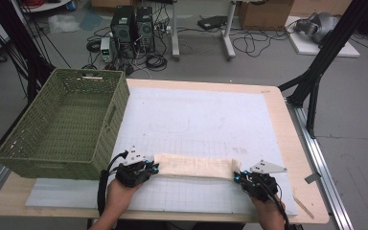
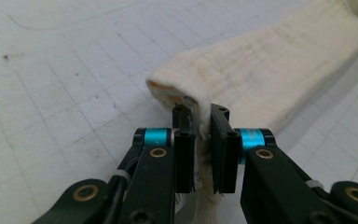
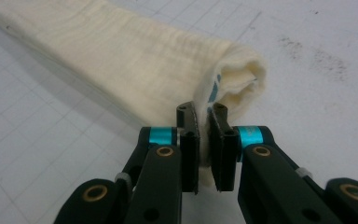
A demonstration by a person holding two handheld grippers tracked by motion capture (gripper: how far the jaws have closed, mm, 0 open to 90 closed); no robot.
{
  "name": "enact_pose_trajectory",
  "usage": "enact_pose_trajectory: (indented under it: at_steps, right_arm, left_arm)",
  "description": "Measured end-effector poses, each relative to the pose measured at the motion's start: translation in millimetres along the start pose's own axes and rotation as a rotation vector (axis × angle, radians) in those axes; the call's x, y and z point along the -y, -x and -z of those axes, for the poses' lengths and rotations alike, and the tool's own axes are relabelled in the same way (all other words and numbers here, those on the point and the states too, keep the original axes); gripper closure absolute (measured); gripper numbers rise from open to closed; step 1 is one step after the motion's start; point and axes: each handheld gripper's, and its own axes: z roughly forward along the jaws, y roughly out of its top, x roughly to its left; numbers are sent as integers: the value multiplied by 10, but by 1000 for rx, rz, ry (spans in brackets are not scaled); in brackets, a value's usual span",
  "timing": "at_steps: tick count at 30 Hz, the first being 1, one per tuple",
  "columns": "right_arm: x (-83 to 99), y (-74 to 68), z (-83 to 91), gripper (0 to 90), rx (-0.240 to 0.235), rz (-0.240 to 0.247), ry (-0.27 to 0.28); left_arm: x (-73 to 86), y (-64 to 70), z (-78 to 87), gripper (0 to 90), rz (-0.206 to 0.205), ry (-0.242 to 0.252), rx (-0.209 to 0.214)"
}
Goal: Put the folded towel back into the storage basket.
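A cream folded cloth (image 1: 196,166) lies as a long strip across the near part of the white gridded mat (image 1: 206,120). My left gripper (image 1: 152,167) is shut on the cloth's left end, and the fabric (image 2: 261,70) is pinched between its black jaws (image 2: 202,122). At the strip's other end my right gripper (image 1: 238,178) is shut on the cloth (image 3: 135,56); there the folded edge bulges above the jaws (image 3: 202,116). A hand holds each gripper from the table's near edge.
A green woven basket (image 1: 69,122) stands on the table's left side, close to the left gripper. The wooden table edge (image 1: 297,143) borders the mat on the right. Computers, cables and black frame legs sit on the floor beyond.
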Motion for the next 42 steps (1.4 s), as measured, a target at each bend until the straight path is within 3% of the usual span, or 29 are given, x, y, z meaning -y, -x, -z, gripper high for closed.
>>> enact_pose_trajectory:
  at_steps: [4,8,24,28,31,32,33,36,38,40,41,42]
  right_arm:
    - [-12,46,60,838,-3,-17,35]
    - [-22,72,110,838,-2,-23,57]
    - [-77,74,138,838,-17,8,104]
    - [-58,79,62,837,-32,-9,77]
    - [-12,55,-82,812,-37,-15,2]
    - [-12,55,-82,812,-37,-15,2]
    - [-20,54,-87,661,-11,-33,2]
    - [-16,71,-87,591,5,-66,-7]
    - [-13,65,-87,592,-4,-64,-11]
    - [-18,44,-97,677,-57,-48,-21]
    - [-18,44,-97,677,-57,-48,-21]
    - [-16,46,-99,749,-82,-48,-23]
  left_arm:
    - [-12,36,18,816,-22,1,10]
    - [-36,40,58,817,-14,25,19]
    - [-115,37,231,820,-36,70,22]
    - [-100,33,211,820,-47,49,7]
    - [-86,28,201,820,-50,40,4]
    - [-84,29,199,820,-53,37,0]
    - [-83,28,196,820,-56,33,-3]
    - [-73,29,185,820,-57,30,-5]
    - [-67,30,179,819,-63,21,-7]
    - [-62,26,174,819,-60,19,-7]
    - [-59,23,169,819,-57,18,-8]
    - [-56,22,164,819,-58,16,-8]
